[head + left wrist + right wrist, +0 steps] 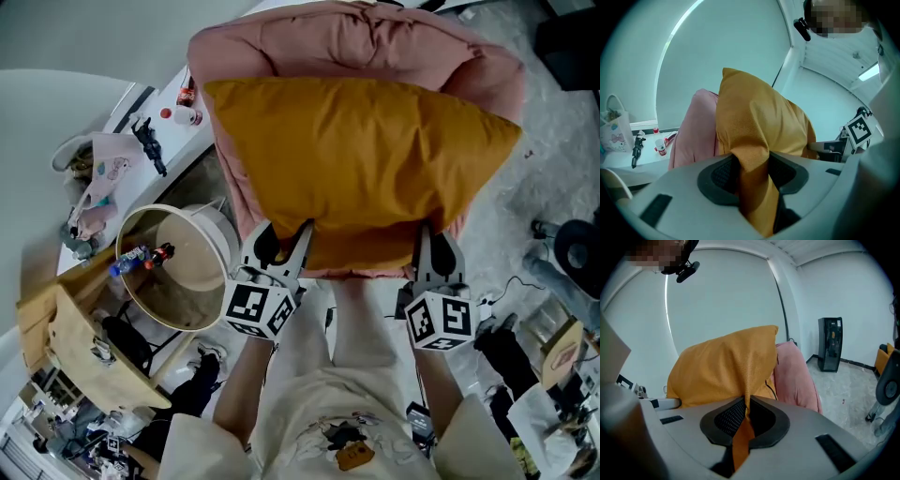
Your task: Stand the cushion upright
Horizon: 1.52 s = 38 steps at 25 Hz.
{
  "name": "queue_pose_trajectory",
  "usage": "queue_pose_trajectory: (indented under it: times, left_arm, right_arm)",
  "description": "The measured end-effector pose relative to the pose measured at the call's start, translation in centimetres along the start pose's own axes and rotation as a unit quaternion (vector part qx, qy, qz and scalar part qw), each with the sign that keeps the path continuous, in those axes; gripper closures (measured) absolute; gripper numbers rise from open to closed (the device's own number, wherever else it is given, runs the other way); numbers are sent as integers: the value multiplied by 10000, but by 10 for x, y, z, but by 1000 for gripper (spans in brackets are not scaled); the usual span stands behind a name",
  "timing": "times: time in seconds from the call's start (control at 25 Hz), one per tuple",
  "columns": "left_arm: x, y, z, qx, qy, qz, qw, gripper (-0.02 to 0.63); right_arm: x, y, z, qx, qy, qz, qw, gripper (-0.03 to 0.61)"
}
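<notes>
Mustard-orange fabric is filling the middle of the scene. At the far left, a white counter (183, 141) is carrying a printed tote bag (98, 183) and a small cup (187, 116), and a round pale bin (173, 208) is standing just below it. Your left gripper (284, 236) is pinching a thick fold of the cushion (356, 159) at its lower left edge. The cushion is resting against the pink armchair (375, 37), with both grippers holding its near edge. Your right gripper (434, 239) is clamping a thin fold at the lower right edge, jaws nearly together.
</notes>
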<state>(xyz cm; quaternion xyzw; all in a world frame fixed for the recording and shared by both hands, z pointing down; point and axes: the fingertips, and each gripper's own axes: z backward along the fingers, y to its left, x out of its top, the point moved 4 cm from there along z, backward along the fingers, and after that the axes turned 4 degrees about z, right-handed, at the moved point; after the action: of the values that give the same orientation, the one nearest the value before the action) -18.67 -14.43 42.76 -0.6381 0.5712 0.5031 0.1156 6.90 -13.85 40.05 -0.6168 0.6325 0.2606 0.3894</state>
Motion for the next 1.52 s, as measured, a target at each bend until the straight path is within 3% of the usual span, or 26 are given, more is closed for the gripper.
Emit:
queue_pose_trajectory:
  times: [0.56,1.0,1.24,1.52]
  left_arm:
    - [9,26,-79,278,38,67,9996,423]
    - [-7,40,-117,399,154,11,9991,423]
    - [-24,45,-146,497,410,80,9979,416]
    - [-34,60,-165,629,269,248,9973,411]
  right_arm:
    - [8,-34,-88,158,151,-204,9996,535]
    - [-11,-51,-134,114,283,-309,9991,535]
    - [-24,-66,-152,134,407,-219,9988,535]
    - [-32,-67,-170,260,378,-74,9989,535]
